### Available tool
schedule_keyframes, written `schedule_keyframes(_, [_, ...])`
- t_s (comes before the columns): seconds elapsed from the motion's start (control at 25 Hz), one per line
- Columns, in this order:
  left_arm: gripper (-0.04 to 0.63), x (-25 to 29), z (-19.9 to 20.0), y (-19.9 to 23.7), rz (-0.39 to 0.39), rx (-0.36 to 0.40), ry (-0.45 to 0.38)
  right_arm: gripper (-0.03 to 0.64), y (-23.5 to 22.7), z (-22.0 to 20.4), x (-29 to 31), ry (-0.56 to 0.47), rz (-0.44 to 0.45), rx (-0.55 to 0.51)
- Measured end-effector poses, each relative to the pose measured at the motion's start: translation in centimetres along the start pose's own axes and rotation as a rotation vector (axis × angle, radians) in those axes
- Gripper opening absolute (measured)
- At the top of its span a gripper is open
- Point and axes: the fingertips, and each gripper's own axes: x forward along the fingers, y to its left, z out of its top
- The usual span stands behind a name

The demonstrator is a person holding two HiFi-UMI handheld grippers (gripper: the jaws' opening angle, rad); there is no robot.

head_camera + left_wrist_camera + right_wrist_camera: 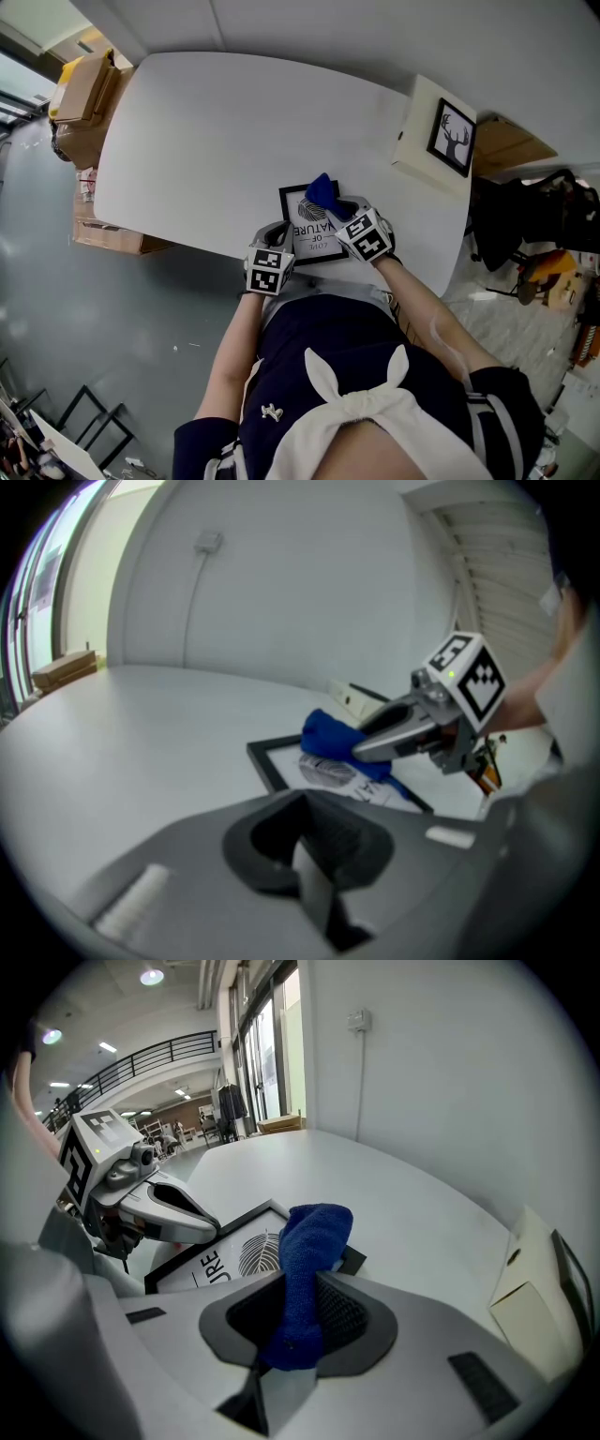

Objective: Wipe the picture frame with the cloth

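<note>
Pale, rounded desk (206,141) against a white wall, grey floor beneath. Cardboard boxes (82,98) off its left end, partly cut by the picture edge.

Hard to see much of the picture frame (305,217): near edge covered in the head view by both tools, far right corner buried under the cloth (322,191). From the left gripper view, near part swallowed behind that tool's own grey body. Print only partly legible: "URE" in the right gripper view, with a dark leaf-like oval of fine lines above it.

Lying flat at the desk's near edge, just in front of the person. Thin black border, white sheet inside.

Clamped on the cloth, the right tool (298,1309): blue terry fabric pinched between the jaws, standing up in a fold and drooping forward onto the frame's far right part. Touching the glass or only the border: cannot tell.

Closed as well, the left tool (305,846), jaws together with nothing between them, set at the frame's near left corner. Contact with the frame hidden under its body.

Well apart, at the desk's far right: a white box (417,127) bearing a black-framed deer print (452,138).
</note>
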Motion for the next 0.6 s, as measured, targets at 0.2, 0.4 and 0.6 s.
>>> schedule_keyframes(0.2, [0.003,0.1,0.0,-0.1,-0.007,-0.003,-0.004,0.092,1.1,0.2,0.6,0.030,0.030,-0.041])
schedule_keyframes(0.4, [0.003,0.0,0.0,0.0,-0.015,-0.008,-0.004,0.092,1.7,0.6,1.0,0.033,0.036,-0.035])
schedule_keyframes(0.6, [0.004,0.0,-0.4,0.0,-0.017,-0.008,0.004,0.092,2.4,1.2,1.5,0.040,0.062,-0.032])
